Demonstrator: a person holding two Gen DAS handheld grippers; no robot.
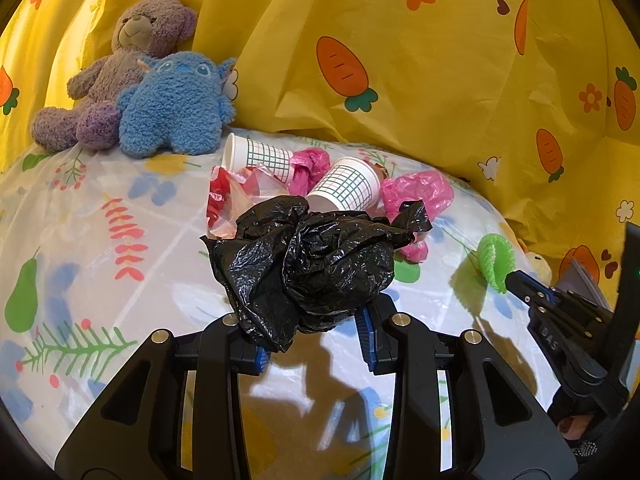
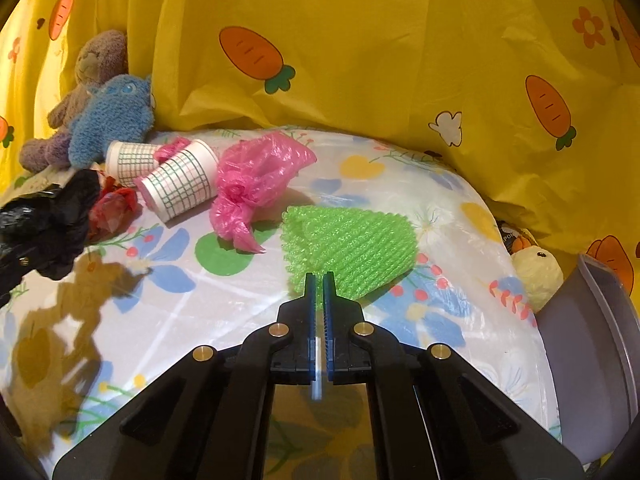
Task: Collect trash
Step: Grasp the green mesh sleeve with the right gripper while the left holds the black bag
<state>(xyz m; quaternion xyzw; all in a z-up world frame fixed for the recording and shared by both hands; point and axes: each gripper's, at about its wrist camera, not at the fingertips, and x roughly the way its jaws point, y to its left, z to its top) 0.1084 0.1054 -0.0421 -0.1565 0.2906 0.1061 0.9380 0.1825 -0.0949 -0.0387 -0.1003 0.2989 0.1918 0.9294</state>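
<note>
Glossy floral tablecloth [image 2: 248, 320]: left jaws clamp a crinkled black bag [image 1: 308, 260], right jaws pinch ribbed green foam netting [image 2: 352, 248].

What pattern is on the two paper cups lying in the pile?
White paper cups with a dark green grid of thin lines, clearest in the right wrist view.

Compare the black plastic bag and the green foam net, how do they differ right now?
The black plastic bag is glossy, crumpled film; the green foam net is matte, ribbed mesh. The bag bulges as a big wad from the left gripper; the net is pinched thin at one edge by the right gripper. Both are held, one per gripper.
</note>
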